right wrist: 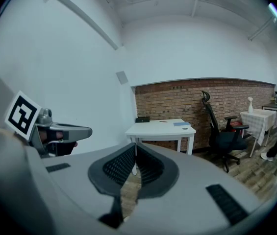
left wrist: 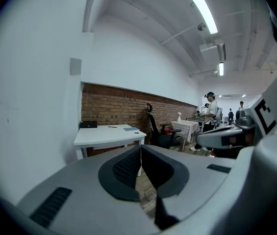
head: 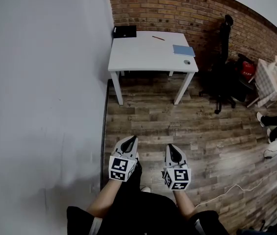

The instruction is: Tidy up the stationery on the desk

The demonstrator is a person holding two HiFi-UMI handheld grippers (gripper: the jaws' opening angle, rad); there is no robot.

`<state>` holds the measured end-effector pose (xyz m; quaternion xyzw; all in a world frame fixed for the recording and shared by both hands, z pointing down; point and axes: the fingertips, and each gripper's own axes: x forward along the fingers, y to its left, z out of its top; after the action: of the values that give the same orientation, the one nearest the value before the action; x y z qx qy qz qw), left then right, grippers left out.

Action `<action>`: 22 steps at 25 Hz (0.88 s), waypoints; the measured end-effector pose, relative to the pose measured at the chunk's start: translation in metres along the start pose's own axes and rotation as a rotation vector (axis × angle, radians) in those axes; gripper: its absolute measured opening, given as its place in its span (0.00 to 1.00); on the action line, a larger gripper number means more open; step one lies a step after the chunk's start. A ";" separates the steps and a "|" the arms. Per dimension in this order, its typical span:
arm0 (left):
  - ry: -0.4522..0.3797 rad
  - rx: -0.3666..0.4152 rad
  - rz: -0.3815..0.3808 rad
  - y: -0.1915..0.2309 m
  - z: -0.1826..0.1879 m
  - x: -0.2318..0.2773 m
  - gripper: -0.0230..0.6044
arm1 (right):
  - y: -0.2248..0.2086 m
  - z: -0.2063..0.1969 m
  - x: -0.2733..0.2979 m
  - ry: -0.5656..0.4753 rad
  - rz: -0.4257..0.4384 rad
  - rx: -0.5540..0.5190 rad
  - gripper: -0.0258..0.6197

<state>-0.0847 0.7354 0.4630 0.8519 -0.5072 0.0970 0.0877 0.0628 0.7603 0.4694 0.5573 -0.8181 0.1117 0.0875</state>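
Two tools are held near, jaws pressed together on nothing: left gripper (head: pixel 129 141), right gripper (head: pixel 172 150). On the far white desk (head: pixel 143 53) lie a blue notebook (head: pixel 183 50) and a pencil (head: pixel 158 38). Both are judged light and stiff, best gripped at the notebook's edge and the pencil's middle.

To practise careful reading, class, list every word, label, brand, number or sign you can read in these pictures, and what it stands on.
No text can be read in any view.
Left tool and right tool: their cubes bear black-and-white square patterns, no letters or digits.
Blue notebook and black box on the white desk: no print can be made out.
Red item beside the office chair: pale mark, too small to read.
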 end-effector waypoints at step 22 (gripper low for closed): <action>0.029 0.028 -0.097 0.137 0.067 0.196 0.06 | -0.056 0.077 0.219 0.039 -0.078 0.018 0.08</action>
<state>-0.1086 0.4879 0.4550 0.8751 -0.4626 0.1121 0.0879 0.0337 0.5238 0.4584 0.5871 -0.7929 0.1263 0.1027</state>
